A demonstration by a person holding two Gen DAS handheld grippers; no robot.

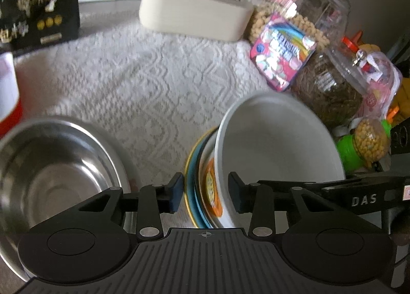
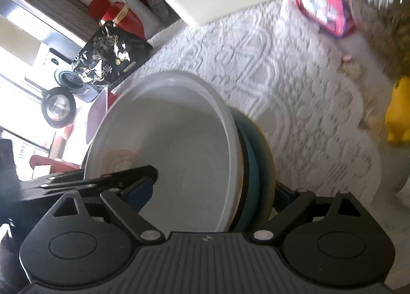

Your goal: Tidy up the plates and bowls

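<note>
A white bowl (image 1: 279,145) is nested in a stack with an orange-patterned bowl (image 1: 212,191) and a blue plate with a yellow rim (image 1: 191,181), all tilted on edge above a white lace cloth. My left gripper (image 1: 206,192) has its jaws around the stack's rim, close to it on both sides. My right gripper (image 2: 215,191) grips the same stack: one pad inside the white bowl (image 2: 179,145), the other behind the teal plate (image 2: 258,165). A steel bowl (image 1: 56,173) sits at left.
A cream box (image 1: 194,12) stands at the back. Clear jars of snacks (image 1: 299,9) and a pink marshmallow bag (image 1: 282,55) crowd the right. A black decorated box (image 1: 38,14) stands at back left. A yellow object (image 2: 399,112) lies right.
</note>
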